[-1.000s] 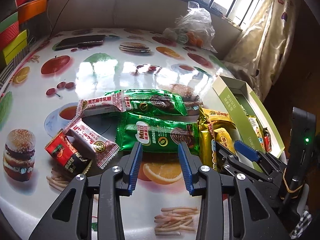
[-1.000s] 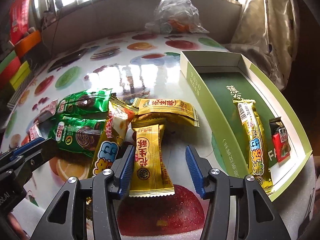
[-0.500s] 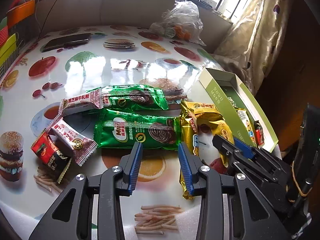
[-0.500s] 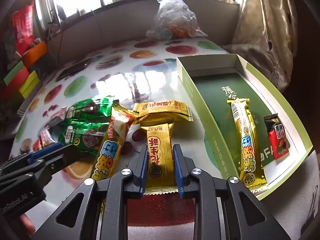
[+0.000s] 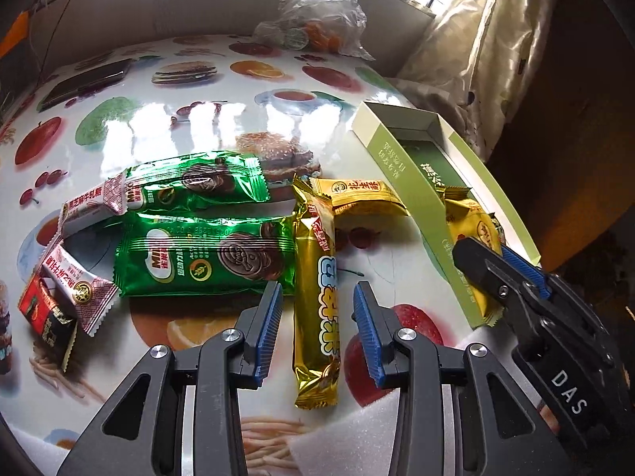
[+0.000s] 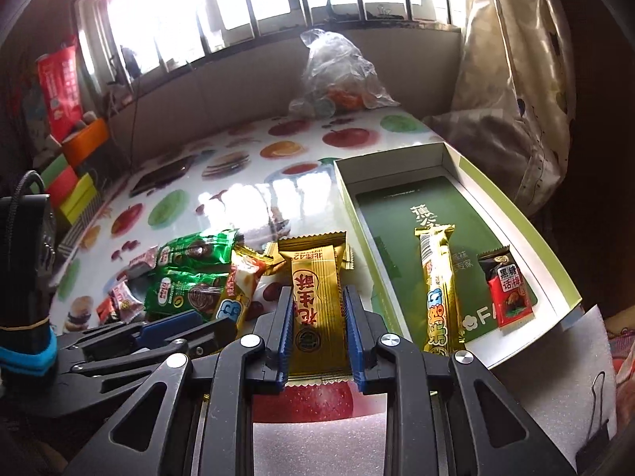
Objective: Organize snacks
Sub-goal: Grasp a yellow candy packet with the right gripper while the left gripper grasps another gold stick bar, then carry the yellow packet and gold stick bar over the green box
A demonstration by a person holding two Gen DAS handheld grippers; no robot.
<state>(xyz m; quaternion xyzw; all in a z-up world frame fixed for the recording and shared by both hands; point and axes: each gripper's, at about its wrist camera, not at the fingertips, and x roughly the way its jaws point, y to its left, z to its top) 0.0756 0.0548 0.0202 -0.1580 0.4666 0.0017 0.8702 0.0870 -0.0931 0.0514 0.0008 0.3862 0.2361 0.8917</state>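
My right gripper (image 6: 317, 297) is shut on a yellow peanut-crisp packet (image 6: 315, 301) and holds it off the table, just left of the open green-and-white box (image 6: 516, 214). In the box lie a long gold bar (image 6: 436, 289) and a small red-and-black packet (image 6: 508, 293). My left gripper (image 5: 316, 291) is open and straddles another long gold bar (image 5: 317, 261) lying on the table; its pads stand clear of it. Left of that bar lie two green biscuit packets (image 5: 206, 261), pink-white candy packets (image 5: 79, 289) and a red-black packet (image 5: 43, 313). A second yellow packet (image 5: 357, 194) lies behind the bar.
A fruit-print cloth covers the table (image 5: 190, 119). At the back stand a clear plastic bag (image 5: 317, 20) and a dark phone (image 5: 87, 83). Coloured boxes (image 6: 75, 182) are stacked at the far left. A curtain (image 6: 516, 79) hangs on the right. White foam (image 6: 317, 436) pads the near edge.
My right gripper closed on the yellow packet and lifted it toward the box. My left gripper slid right from the green packets to straddle the gold bar.
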